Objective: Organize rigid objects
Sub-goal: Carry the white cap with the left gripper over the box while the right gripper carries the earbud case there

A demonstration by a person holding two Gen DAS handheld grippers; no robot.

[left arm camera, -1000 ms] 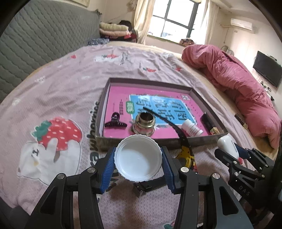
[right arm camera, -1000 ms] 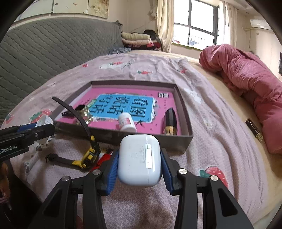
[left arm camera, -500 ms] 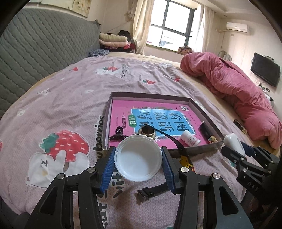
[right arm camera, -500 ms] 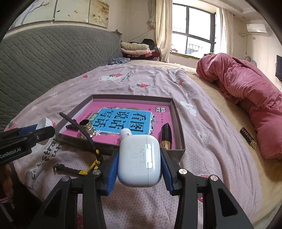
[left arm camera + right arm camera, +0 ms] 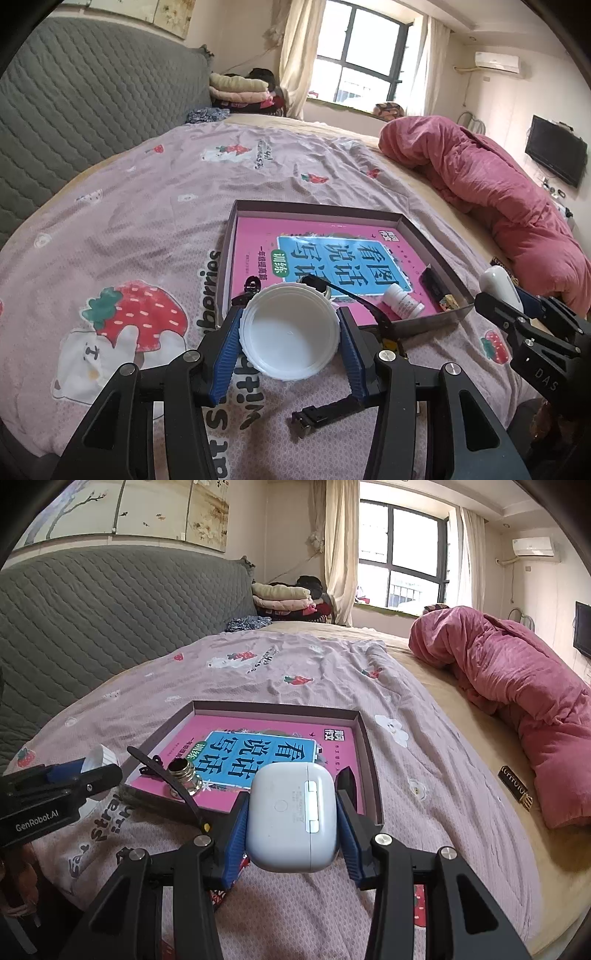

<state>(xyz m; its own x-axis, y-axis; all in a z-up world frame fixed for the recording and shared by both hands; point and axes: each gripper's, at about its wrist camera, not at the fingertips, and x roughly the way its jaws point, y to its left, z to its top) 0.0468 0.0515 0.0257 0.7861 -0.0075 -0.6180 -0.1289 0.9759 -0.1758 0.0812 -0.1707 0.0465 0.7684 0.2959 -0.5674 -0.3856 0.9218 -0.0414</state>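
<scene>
Gripping a round white plastic lid (image 5: 290, 334) between its blue ribbed pads, the left gripper (image 5: 290, 338) holds it in the air just short of the shallow grey cardboard box (image 5: 402, 218) that lies on the strawberry-print bedsheet (image 5: 155, 206). The right gripper (image 5: 291, 821) is clamped on a white rounded earbud case (image 5: 291, 818), also short of the box's near wall. Inside, on a pink-and-blue book cover, sit a brass threaded fitting (image 5: 183, 779), a small white pill bottle (image 5: 402, 304) and a black hair clip (image 5: 253, 284) — the near edge is crowded. A lid dropped there could land on the fitting and tip out. The smooth case might slip from the pads, and the soft bed lets the box tilt if its wall is nudged — spilling what is already sorted.
</scene>
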